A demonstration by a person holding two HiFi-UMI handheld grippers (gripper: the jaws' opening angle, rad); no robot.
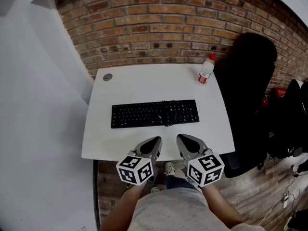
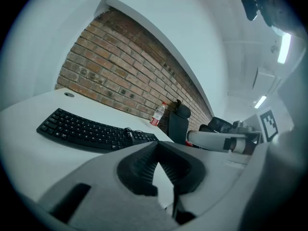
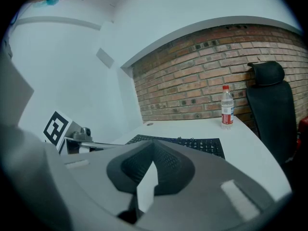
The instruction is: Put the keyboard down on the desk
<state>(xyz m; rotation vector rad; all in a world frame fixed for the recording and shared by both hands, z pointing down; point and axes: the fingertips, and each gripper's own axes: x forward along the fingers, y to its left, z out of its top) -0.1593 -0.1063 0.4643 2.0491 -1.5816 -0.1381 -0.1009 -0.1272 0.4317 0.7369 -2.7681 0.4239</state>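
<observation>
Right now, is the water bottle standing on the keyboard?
No, the water bottle stands upright at the far right of the desk, apart from the keyboard.

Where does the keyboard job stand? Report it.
Done: the keyboard lies flat on the desk, and neither gripper touches it. In hand: nothing; the left gripper and right gripper hover at the desk's near edge, fingers together. Left: nothing apparent.

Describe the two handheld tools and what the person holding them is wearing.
The left tool and right tool match: smooth grey tapered shells, lined inside with black ribbed pads. Each carries a white cube printed with black square markers. No cables show. The person wears a light grey shirt, dark trousers and pale shoes.
</observation>
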